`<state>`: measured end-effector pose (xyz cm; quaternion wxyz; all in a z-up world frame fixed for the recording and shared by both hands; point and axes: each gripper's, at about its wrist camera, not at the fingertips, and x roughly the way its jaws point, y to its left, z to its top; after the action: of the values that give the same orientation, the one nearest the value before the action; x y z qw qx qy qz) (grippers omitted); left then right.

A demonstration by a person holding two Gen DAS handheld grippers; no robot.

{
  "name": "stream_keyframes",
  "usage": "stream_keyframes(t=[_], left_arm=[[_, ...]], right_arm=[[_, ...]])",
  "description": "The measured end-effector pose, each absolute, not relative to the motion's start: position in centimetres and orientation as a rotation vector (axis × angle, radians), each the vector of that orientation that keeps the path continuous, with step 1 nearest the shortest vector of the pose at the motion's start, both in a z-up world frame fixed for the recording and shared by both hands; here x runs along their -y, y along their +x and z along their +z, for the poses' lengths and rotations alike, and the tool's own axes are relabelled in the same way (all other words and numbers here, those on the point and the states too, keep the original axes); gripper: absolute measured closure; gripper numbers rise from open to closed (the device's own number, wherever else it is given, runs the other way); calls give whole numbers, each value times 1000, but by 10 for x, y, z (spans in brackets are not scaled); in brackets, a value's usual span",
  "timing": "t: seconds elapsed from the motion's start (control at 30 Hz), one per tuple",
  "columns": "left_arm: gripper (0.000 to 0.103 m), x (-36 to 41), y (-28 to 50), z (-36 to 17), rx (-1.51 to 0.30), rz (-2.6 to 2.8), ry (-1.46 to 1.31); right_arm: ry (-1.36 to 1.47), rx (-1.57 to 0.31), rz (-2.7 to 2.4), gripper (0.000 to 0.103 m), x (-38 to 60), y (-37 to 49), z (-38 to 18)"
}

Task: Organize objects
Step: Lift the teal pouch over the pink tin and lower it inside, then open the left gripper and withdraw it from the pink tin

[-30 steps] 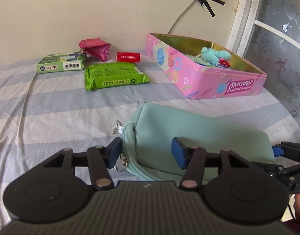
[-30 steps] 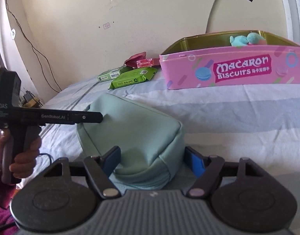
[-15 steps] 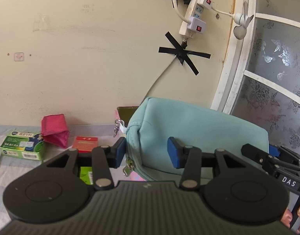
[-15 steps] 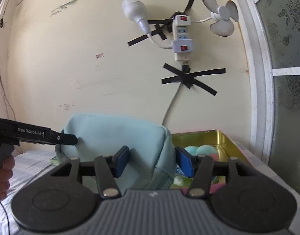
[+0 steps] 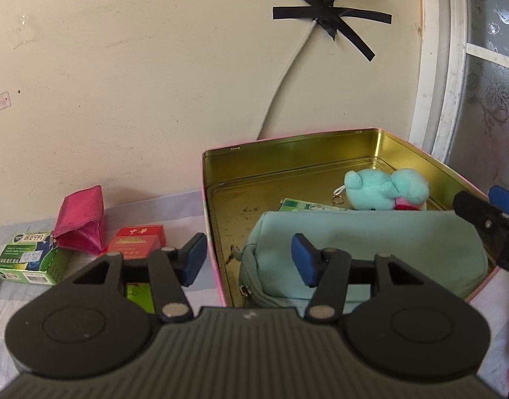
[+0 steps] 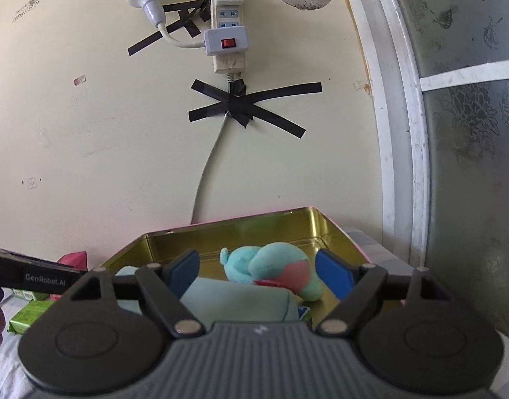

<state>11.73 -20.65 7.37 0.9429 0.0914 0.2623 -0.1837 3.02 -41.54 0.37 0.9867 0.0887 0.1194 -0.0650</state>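
Observation:
A mint-green zip pouch (image 5: 370,249) lies inside the gold-lined pink biscuit tin (image 5: 287,153), along its near side. Behind it sit a teal plush toy (image 5: 384,189) and a green-and-white pack (image 5: 307,205). My left gripper (image 5: 249,262) is open above the pouch's zipper end, its left finger outside the tin wall. My right gripper (image 6: 259,274) is open over the pouch (image 6: 234,299) and the plush toy (image 6: 271,266), holding nothing. The right gripper's fingers (image 5: 480,212) show at the tin's right edge in the left wrist view.
Left of the tin on the striped bedsheet lie a pink purse (image 5: 80,222), a red box (image 5: 138,241), a green-white box (image 5: 25,261) and a green pack (image 6: 28,316). A wall with a taped cable (image 6: 234,106) and power strip stands close behind; a window frame is right.
Both grippers carried the pouch up from the bed and into the tin, then opened and let go of it. The pouch now rests in the tin.

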Motion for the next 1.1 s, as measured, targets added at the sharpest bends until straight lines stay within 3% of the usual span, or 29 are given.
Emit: stream_keyframes(t=[0.67, 1.1], left_arm=[[38, 167, 65, 80, -481, -355, 159], [35, 120, 40, 55, -402, -275, 105]], right_arm=[[327, -156, -110, 20, 375, -43, 10], [190, -93, -114, 18, 307, -56, -4]])
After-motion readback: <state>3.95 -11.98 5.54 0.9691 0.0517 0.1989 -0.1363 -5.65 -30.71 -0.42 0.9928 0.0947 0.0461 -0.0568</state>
